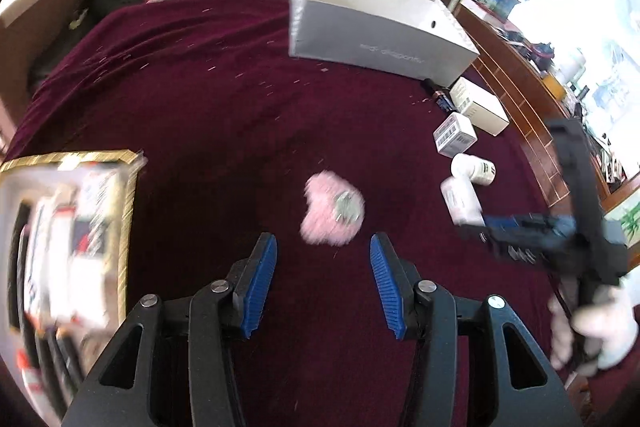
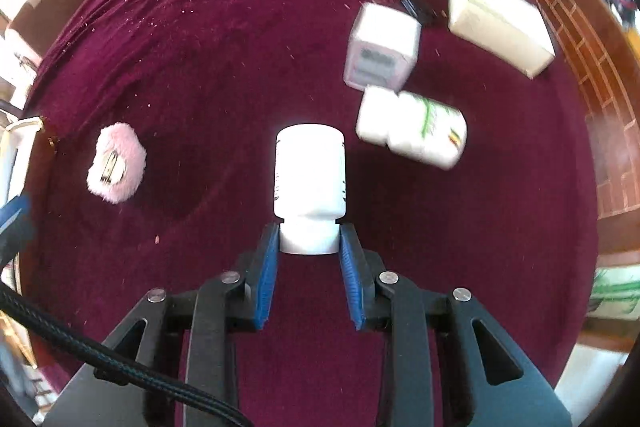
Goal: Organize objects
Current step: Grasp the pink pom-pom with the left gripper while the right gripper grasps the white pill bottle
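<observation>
Right wrist view: the right gripper (image 2: 308,241) has its jaws clenched on the cap of a white pill bottle (image 2: 310,173) over the maroon cloth (image 2: 200,67). The left gripper (image 1: 323,247) hangs released near a pink fluffy pouch (image 1: 332,209). Next is probably carrying the bottle to the gold-rimmed tray (image 1: 128,187).

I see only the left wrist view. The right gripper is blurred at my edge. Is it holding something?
Observer: Yes. In the right wrist view the right gripper is shut on the cap end of a plain white bottle.
Operator: Is a second bottle near it?
Observer: Yes, a labelled white bottle lies on its side, to the right of the held one.
Operator: My fingers are open. Where is the pink fluffy thing from the right side?
Observer: The pink fluffy item lies far left in that view, on the maroon cloth, apart from both bottles.
</observation>
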`<state>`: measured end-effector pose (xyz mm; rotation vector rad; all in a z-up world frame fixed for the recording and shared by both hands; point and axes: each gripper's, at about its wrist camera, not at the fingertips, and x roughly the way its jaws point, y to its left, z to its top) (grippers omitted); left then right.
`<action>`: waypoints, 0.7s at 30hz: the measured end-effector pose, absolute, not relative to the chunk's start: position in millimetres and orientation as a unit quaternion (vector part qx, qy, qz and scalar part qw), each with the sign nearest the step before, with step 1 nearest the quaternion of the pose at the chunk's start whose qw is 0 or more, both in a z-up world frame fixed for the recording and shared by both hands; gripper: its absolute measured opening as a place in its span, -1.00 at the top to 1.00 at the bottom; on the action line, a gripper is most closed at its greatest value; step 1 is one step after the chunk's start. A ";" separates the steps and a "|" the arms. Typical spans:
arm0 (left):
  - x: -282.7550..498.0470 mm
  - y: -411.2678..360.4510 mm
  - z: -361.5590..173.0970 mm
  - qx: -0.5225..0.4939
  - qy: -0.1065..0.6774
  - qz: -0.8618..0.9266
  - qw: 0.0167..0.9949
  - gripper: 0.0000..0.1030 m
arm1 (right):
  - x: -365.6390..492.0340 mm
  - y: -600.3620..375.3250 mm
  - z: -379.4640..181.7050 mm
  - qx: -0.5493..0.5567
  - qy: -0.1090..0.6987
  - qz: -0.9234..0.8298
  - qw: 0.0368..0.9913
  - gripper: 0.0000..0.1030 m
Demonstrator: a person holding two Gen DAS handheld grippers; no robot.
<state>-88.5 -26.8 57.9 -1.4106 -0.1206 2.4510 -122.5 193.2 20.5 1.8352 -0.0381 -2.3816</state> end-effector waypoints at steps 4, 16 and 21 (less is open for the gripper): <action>-109.0 -2.8 45.0 -0.489 -0.006 0.857 0.161 0.16 | -104.6 219.4 18.0 0.622 -0.080 -0.775 0.079 0.47; -121.8 29.4 6.1 -0.527 0.055 0.834 0.151 0.45 | -90.6 239.0 48.1 0.570 -0.078 -0.816 0.046 -0.17; -94.4 14.5 23.9 -0.525 0.030 0.833 0.172 0.46 | -99.2 217.7 45.8 0.562 -0.024 -0.825 0.057 -0.27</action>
